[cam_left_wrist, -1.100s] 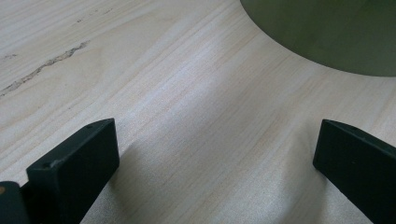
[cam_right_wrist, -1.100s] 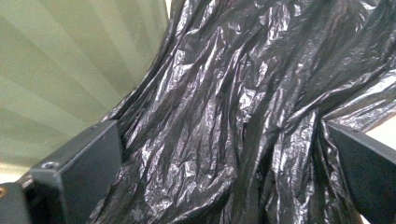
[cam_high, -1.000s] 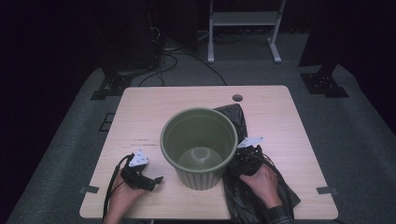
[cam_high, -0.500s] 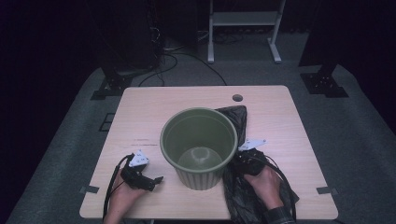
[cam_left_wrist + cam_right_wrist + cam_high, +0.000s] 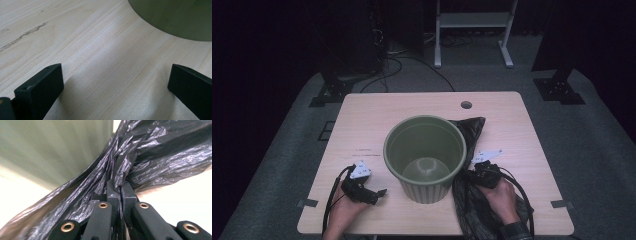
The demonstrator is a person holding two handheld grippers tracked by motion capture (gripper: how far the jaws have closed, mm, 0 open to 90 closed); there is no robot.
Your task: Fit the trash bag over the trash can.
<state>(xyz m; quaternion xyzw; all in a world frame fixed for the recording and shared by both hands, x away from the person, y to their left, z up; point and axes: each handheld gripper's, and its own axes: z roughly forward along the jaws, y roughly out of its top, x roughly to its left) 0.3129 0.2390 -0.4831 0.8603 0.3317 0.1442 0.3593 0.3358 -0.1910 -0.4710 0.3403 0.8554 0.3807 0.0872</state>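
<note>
Pinching a fold of the black plastic bag (image 5: 130, 167), the right gripper (image 5: 121, 185) is sitting just right of the green bin (image 5: 425, 152), its jaws pressed together on the film; the bag is lying against the bin's right side, trailing toward the table's (image 5: 372, 115) near edge, while the left gripper (image 5: 116, 82) is resting spread wide on bare wood left of the bin

One green bin (image 5: 424, 155), one black bag (image 5: 472, 200), two grippers, one table (image 5: 412, 105)

Black bag (image 5: 472, 200) partly hidden behind green bin (image 5: 426, 156), its lower end cut by frame edge, tabletop print (image 5: 363, 152) too small to read
</note>
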